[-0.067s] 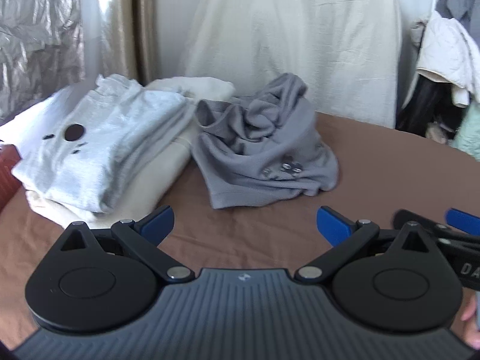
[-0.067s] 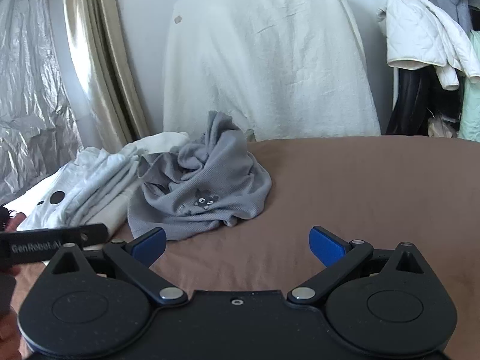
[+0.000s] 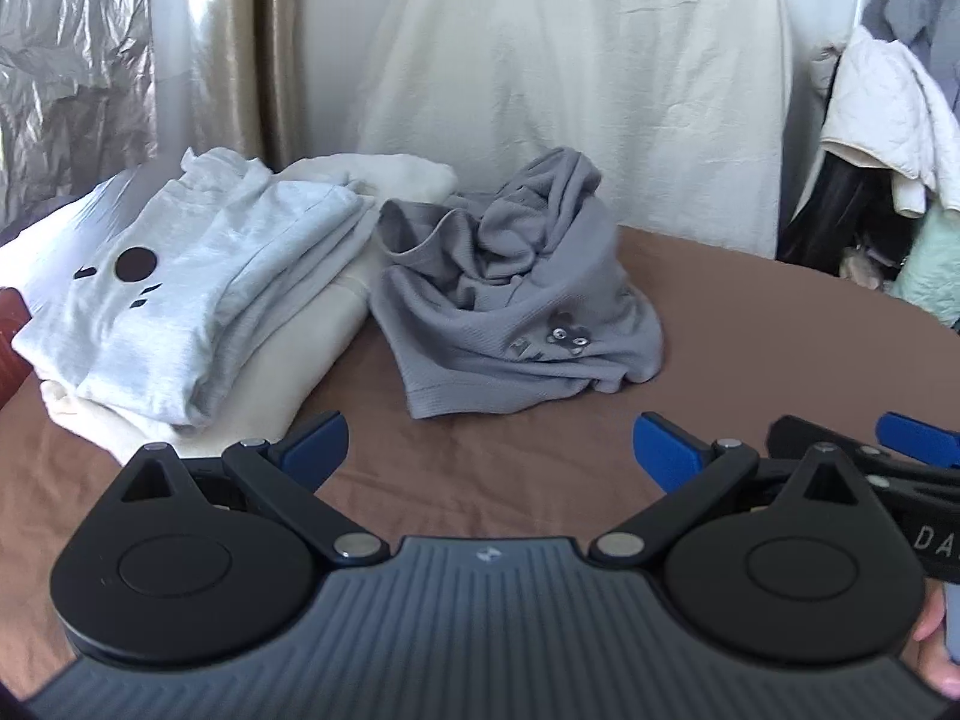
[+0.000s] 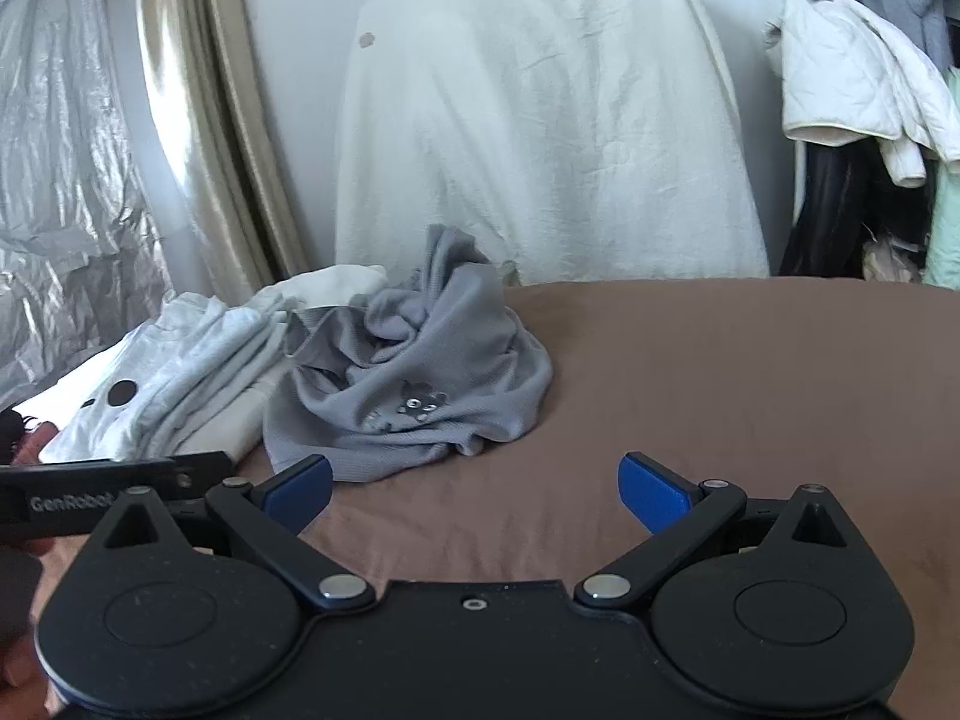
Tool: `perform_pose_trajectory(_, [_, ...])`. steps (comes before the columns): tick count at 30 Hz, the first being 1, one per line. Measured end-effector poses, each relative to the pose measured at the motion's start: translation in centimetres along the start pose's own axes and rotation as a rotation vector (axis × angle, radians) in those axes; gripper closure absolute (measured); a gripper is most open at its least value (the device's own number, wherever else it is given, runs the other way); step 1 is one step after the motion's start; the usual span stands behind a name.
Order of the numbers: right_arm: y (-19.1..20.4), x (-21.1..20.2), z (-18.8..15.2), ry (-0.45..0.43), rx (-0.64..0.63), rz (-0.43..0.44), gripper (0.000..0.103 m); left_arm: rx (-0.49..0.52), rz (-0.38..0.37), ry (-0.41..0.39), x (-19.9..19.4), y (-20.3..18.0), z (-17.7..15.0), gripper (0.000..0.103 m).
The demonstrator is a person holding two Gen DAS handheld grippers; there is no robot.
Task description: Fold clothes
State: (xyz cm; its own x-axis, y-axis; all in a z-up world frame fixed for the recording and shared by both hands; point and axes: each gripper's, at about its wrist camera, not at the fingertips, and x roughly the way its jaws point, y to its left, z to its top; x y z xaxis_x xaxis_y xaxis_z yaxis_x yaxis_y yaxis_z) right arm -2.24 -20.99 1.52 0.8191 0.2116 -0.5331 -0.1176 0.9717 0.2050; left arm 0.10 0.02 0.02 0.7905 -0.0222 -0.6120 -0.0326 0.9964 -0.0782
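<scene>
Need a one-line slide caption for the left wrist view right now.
Open left gripper hovers over the brown table, facing a crumpled grey shirt beside a folded stack.

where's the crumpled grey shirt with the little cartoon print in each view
Left wrist view: the crumpled grey shirt lies at centre, just right of the folded stack, on the brown cover.
Right wrist view: the crumpled grey shirt sits left of centre, again right beside the folded stack.
Shared landmark: the cream draped sheet behind it.
</scene>
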Motion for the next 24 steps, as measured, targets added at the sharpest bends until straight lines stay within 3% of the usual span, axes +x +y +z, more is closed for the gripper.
perform_pose_trajectory(4, [-0.4, -0.2, 0.5, 0.006, 0.023, 0.012, 0.000, -0.018, 0.081, 0.002, 0.6, -0.9, -0.1, 0.000])
perform_pose_trajectory(6, [1.7, -0.1, 0.9, 0.009, -0.041, -0.020, 0.000, 0.029, 0.107, 0.002, 1.3, -2.8, -0.6, 0.000])
perform_pose_trajectory(10, [0.9, 0.0, 0.8, 0.003, -0.022, 0.000, 0.000, -0.048, 0.031, -0.022, 0.2, -3.0, -1.7, 0.000])
perform_pose_trajectory(16, [0.1, -0.1, 0.5, 0.031, 0.046, 0.028, 0.000, -0.080, -0.052, 0.017, 1.3, 0.8, -0.4, 0.000])
perform_pose_trajectory(24, [-0.4, -0.5, 0.7, 0.026, 0.053, 0.034, 0.000, -0.109, -0.082, 0.046, 1.3, 1.0, -0.4, 0.000])
